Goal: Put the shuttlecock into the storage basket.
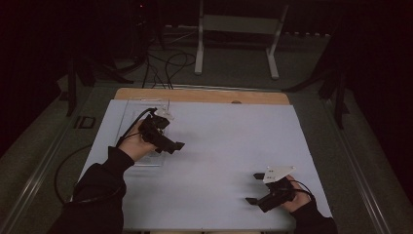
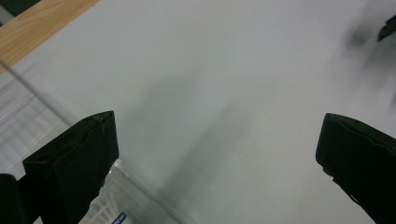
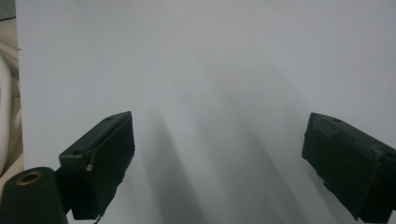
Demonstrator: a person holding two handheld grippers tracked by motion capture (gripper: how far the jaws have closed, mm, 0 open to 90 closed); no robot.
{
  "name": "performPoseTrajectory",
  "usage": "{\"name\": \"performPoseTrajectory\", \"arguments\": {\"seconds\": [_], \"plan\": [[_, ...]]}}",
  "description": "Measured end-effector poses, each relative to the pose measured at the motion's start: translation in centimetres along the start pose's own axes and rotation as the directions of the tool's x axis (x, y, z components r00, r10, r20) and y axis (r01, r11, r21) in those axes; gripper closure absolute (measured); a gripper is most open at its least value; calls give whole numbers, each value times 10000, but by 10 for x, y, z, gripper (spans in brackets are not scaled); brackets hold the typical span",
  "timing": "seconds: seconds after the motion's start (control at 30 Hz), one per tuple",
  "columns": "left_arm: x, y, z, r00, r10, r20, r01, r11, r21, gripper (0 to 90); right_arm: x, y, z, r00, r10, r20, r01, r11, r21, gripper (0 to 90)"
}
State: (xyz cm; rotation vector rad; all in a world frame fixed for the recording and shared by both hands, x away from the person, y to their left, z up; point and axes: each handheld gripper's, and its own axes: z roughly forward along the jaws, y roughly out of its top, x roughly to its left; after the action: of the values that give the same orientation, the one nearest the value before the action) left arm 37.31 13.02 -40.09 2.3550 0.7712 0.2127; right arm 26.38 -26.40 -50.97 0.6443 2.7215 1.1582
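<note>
A wide white sheet [image 1: 214,161] covers nearly the whole table, and a strip of bare wooden table edge [image 1: 204,95] shows along its far side. Beyond the table, on the dark floor, stands a pale metal frame [image 1: 238,29] with two legs, and black floor cables [image 1: 165,66] loop beside it, all of them well apart from the work. On the sheet's far left part lies a clear plastic tray [image 1: 127,113], flat and see-through, with a ribbed or gridded floor that shows in the left gripper view at its lower left [image 2: 28,121]. The left hand [image 1: 134,144] holds the left gripper [image 1: 178,146] above the near end of that tray, with the jaws pointing toward the middle of the sheet; a grey plate sits on its top and its cable [image 1: 129,129] arcs back over the tray toward the sleeve. In its own view the left gripper [image 2: 217,154] has its two black jaws wide apart with nothing between them, only bare sheet, and the tray's rim runs just under the left jaw. The right gripper [image 1: 254,187] rests low at the near right of the sheet, held by the right hand [image 1: 297,197], well apart from the tray and from the other gripper, its jaws pointing left across the paper. In the right gripper view its jaws [image 3: 219,154] also stand wide apart, empty, over plain white sheet, whose edge shows at the left of that view. Nothing lies on the open sheet between the two grippers, so no object stands in the way of either one.
</note>
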Motion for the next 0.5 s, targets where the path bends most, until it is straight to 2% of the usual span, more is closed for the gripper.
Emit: {"name": "performPoseTrajectory", "arguments": {"seconds": [0.13,0.2,0.27,0.5], "plan": [[-5,2,1,9998,91,154,-92,10000,3,0,0,0,0,10000,13,-2,-13,10000,-6,95],[-10,4,2,9991,285,326,-281,9995,-125,0,0,0,0,10000,3,16,-3,10000,-8,95],[-14,6,3,9978,307,580,-294,9993,-233,0,0,0,0,10000,2,13,-2,10000,-16,95],[-26,9,6,9929,823,856,-794,9962,-370,0,0,0,0,10000,-11,32,11,10000,-7,95]]}}
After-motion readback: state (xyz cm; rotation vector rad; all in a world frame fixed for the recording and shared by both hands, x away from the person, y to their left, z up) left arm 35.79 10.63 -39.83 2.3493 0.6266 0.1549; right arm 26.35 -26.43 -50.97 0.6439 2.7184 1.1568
